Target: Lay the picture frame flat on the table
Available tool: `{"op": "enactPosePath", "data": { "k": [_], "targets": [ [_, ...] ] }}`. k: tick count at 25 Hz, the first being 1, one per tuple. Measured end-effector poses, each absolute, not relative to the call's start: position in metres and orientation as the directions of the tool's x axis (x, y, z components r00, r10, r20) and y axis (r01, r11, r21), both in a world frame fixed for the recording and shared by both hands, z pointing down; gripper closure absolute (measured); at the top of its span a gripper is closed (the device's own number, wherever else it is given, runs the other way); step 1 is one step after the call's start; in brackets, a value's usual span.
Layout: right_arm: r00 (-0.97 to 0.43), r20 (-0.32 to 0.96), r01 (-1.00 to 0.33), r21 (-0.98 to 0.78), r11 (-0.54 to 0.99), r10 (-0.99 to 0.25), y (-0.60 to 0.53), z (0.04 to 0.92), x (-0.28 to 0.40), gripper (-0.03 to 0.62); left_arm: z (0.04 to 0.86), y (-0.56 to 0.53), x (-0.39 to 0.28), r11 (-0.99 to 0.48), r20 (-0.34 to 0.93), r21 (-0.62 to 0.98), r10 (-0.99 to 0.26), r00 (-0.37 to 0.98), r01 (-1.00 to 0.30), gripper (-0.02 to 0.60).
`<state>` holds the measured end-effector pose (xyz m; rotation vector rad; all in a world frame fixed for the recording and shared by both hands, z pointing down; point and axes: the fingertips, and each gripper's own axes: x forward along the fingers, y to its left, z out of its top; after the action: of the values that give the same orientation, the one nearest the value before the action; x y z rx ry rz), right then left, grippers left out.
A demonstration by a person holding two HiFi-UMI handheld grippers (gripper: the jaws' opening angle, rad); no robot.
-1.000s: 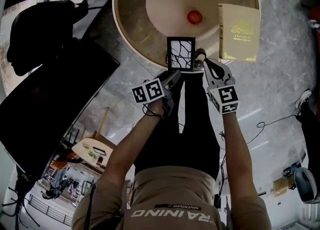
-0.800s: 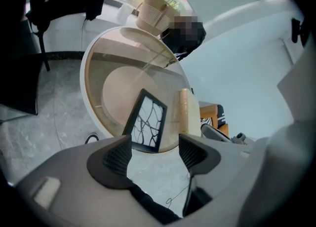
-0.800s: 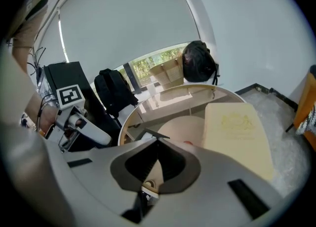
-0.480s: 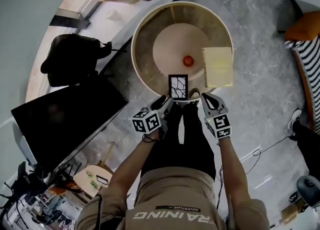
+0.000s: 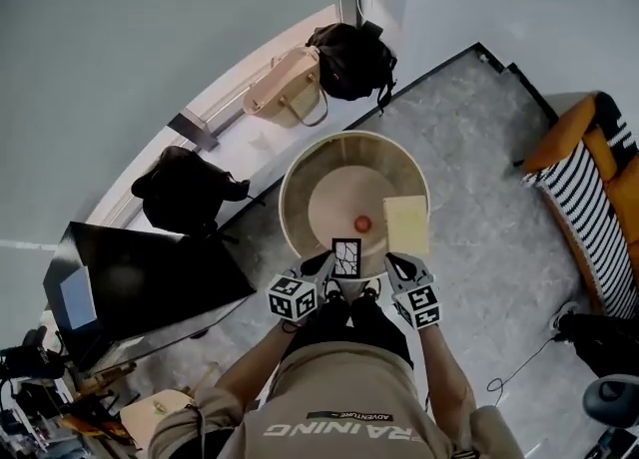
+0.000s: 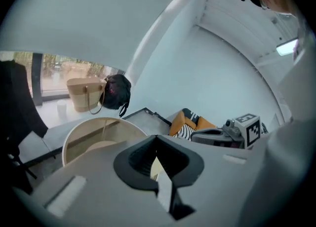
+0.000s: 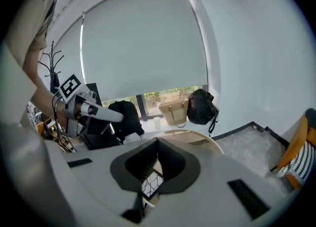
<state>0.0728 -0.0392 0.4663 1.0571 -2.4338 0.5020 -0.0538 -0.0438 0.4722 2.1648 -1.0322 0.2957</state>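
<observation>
table: picture frame flat; left gripper jaws just closed, right gripper jaws together, both empty

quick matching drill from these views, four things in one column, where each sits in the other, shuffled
Things:
1. picture frame
2. book
3. small red round object
4. tan handbag

Places:
a. on the window ledge, beside a black bag
b. middle of the round table
c. at the table's near edge, closest to the person
d. on the table's right side in the head view

Pairs: 1-c, 2-d, 3-b, 4-a
</observation>
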Motion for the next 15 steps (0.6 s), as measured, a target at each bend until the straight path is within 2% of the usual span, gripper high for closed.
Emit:
{"op": "enactPosePath", "data": {
  "k": [6,11,15],
  "targets": [
    [-0.623,0.4,-0.765,-0.133,0.631,-0.672,-0.054,0.383,0.072,0.588,0.389,-0.059,-0.054,-0.548,0.372,0.354,-0.661,0.652,-0.758,0.574],
    [-0.628,0.301,-0.764,-0.067,0.641,-0.717,-0.07,0.317,0.077,0.588,0.311,-0.09,-0.051,-0.592,0.232,0.235,-0.737,0.635,-0.771,0.574],
    [-0.627,0.243,-0.768,-0.033,0.639,-0.741,-0.075,0.279,0.08,0.588,0.28,-0.099,-0.049,-0.602,0.182,0.173,-0.758,0.626,-0.779,0.574]
  ]
}}
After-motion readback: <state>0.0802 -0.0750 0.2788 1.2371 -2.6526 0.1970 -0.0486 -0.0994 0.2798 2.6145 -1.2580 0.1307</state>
